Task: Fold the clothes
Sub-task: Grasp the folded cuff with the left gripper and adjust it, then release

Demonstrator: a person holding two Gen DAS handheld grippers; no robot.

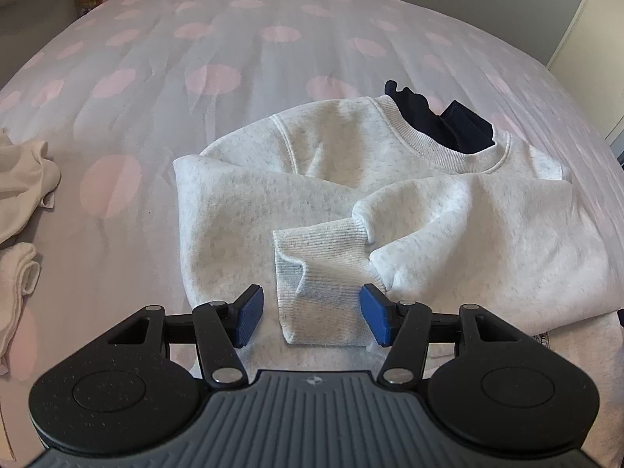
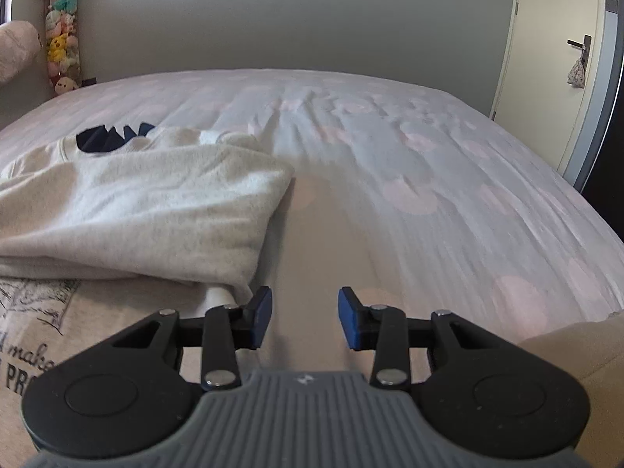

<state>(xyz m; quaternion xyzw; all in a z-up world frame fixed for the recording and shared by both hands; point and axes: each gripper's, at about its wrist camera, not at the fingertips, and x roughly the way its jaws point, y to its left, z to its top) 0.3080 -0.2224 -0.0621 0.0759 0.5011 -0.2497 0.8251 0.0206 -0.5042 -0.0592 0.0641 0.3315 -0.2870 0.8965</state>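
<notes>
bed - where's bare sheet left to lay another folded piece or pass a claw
Free: the broad dotted sheet right of the grey sweatshirt, out to the bed's edge by the door, and the stretch beyond its collar. Crowded: the near left, where cream clothes lie beside the sweatshirt, leaving only a strip between.

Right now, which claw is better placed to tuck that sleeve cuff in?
Probably the left claw: the ribbed cuff lies between its open fingers. The right claw hangs open over bare bedsheet, beside the sweatshirt.
</notes>
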